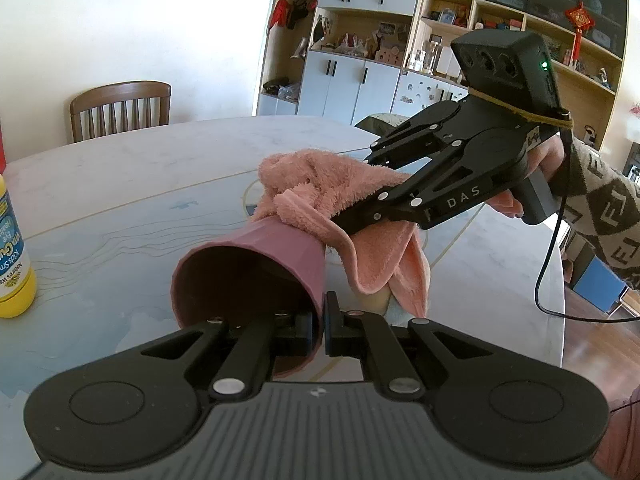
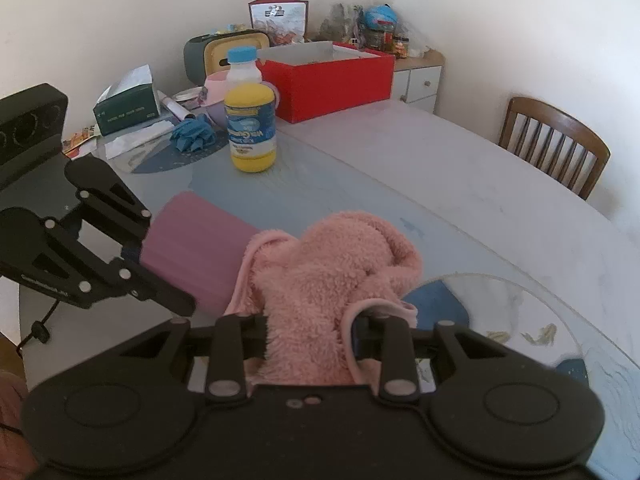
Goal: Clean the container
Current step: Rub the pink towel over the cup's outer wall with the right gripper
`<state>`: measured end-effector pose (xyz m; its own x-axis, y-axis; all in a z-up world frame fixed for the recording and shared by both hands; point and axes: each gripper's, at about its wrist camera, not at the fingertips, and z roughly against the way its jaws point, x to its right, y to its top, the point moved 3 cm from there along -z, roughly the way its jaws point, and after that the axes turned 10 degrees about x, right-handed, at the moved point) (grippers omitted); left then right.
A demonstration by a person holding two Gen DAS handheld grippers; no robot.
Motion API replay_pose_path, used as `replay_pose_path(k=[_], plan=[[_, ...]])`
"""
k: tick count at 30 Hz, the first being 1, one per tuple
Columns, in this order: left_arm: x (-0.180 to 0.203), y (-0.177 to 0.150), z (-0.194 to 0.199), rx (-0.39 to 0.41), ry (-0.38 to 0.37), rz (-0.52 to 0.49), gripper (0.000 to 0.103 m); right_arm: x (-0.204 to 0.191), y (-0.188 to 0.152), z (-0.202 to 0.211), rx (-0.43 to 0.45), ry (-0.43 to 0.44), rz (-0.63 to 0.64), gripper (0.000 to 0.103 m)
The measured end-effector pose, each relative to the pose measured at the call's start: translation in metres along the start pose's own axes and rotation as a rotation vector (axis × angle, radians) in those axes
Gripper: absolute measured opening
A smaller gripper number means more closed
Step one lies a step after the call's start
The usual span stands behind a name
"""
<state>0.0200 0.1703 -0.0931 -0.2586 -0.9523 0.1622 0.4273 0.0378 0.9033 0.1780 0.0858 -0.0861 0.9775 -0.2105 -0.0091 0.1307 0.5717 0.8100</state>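
A mauve plastic cup (image 1: 256,268) is held on its side above the table, its mouth facing the left wrist camera. My left gripper (image 1: 319,330) is shut on the cup's rim wall, one finger inside and one outside. A fluffy pink cloth (image 1: 320,196) lies against the cup's closed base end, and my right gripper (image 1: 340,220) is shut on that cloth, its fingertips buried in it. In the right wrist view the cloth (image 2: 332,276) bulges out between the right gripper's (image 2: 310,336) fingers, beside the cup (image 2: 196,248), with the left gripper (image 2: 132,254) at the left.
A yellow bottle (image 2: 251,128) stands on the round table (image 2: 440,168), with a white blue-capped bottle (image 2: 242,65), a red box (image 2: 332,80), a green tissue box (image 2: 128,108) and blue gloves (image 2: 192,132) behind. Wooden chairs (image 1: 120,110) stand at the table's edge. A cable (image 1: 556,264) hangs from the right gripper.
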Motion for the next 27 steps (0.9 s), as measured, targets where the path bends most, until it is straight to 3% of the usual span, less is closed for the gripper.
replay_pose_path(k=[18,23,27], plan=[[0.003,0.0,0.003,0.0,0.006,0.002,0.005,0.012,-0.022,-0.013,-0.058,-0.053,-0.019,0.031],[0.001,0.001,0.003,-0.001,0.01,0.002,0.005,0.013,-0.026,-0.012,-0.076,-0.103,0.003,0.031],[-0.001,0.0,0.002,-0.001,0.01,0.002,0.005,0.013,-0.022,0.002,-0.05,-0.119,0.018,0.031]])
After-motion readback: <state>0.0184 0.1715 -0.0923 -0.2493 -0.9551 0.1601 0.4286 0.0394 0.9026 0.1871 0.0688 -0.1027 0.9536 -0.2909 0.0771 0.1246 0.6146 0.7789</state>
